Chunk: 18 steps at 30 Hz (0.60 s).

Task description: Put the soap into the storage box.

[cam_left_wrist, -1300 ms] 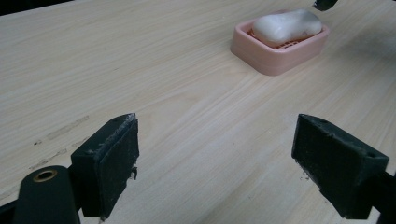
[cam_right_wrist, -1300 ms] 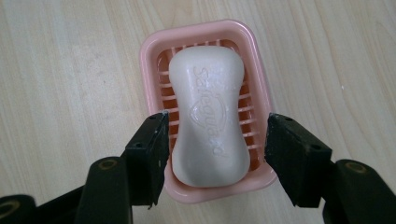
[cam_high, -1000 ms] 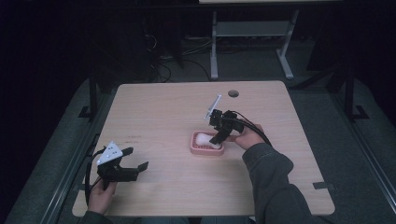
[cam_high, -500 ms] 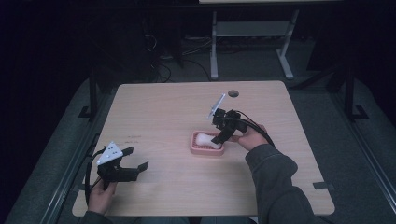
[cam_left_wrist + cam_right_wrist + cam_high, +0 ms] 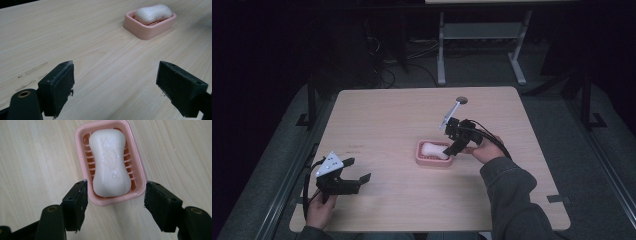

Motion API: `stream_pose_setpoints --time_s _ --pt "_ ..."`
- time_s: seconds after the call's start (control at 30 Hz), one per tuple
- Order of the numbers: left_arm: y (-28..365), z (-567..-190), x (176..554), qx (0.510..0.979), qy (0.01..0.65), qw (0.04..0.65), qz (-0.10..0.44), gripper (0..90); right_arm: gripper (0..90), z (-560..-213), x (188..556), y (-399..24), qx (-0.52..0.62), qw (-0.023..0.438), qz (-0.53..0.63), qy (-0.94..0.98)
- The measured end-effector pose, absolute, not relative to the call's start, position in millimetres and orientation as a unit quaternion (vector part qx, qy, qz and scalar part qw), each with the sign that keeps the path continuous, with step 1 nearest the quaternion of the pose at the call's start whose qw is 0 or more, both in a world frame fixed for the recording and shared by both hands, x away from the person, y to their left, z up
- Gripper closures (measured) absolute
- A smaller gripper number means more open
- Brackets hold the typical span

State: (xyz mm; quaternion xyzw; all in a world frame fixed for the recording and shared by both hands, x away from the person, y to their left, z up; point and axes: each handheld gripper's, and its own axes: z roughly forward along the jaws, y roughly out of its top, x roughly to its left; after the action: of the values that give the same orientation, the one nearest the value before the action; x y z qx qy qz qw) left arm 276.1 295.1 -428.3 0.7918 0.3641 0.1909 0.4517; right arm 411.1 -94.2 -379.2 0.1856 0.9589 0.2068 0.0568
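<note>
the surface (image 5: 392, 125) was a pale wood-grain top, set in a dark room with a grey floor around it. nearest the person, at the front left corner, the left hand-held gripper (image 5: 354, 176) rested low over the surface in the person's left hand (image 5: 319, 212). its jaws stood wide apart with nothing between them, only bare wood showing in the gap in the left gripper view. further in, right of centre, a pink soap dish (image 5: 432, 160) sat flat on the surface. a white soap bar (image 5: 433, 149) lay lengthwise inside the dish, on its slotted floor. the right hand-held gripper (image 5: 451, 150) pointed at the near end of the dish from the right side. its jaws had just been opening; in the right gripper view the two pads (image 5: 76, 202) stood apart, flanking the dish's end, the left pad at the rim and the right pad just clear of it. beyond the dish, a round hole (image 5: 461, 100) showed near the far edge. behind the surface stood a white metal frame (image 5: 482, 45) and loose cables (image 5: 387, 75) on the floor.
</note>
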Motion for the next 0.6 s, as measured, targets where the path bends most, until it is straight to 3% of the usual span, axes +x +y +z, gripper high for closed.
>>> stream_pose_setpoints --time_s 0.6 --pt "296 -429 276 0.791 0.366 0.451 0.192 14.6 33.3 -380 404 -115 0.203 0.058 0.213 0.954"
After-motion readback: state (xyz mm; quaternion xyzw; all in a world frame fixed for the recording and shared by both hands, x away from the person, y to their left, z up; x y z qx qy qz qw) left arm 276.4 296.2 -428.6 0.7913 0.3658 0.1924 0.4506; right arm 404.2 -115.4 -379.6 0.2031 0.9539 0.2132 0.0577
